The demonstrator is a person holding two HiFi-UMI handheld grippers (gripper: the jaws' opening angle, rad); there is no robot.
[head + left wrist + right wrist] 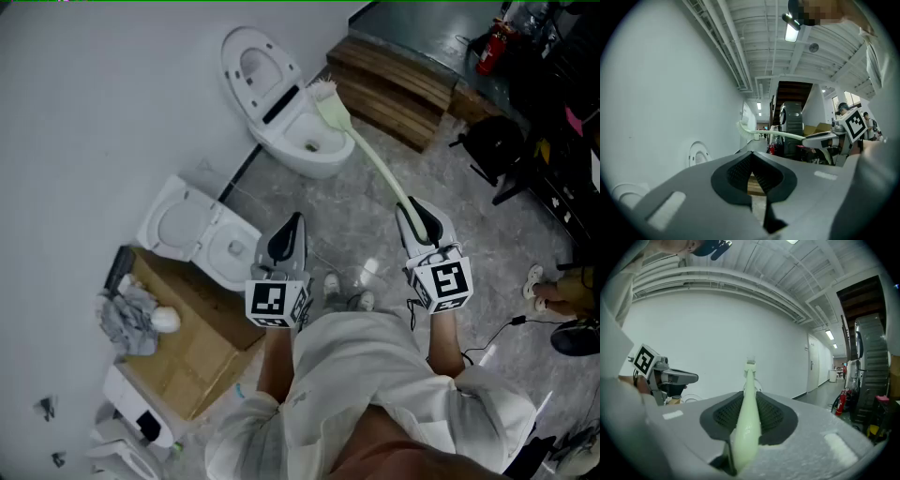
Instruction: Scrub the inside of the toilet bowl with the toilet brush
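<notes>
Both closed — right claw (749, 404) on toilet brush (336, 112), left claw (751, 161) empty.

The toilet brush (370, 157) handle's near end disappears inside the right gripper (412, 208), centre right of the head view. Whether the bristles touch the far toilet (300, 141) near top centre, I can't tell. A bystander's foot (534, 279) is cut by the right edge. The wearer's 2 shoes (347, 298) sit half hidden under the white shirt (375, 375). In the right gripper view the handle covers most of the toilet.
</notes>
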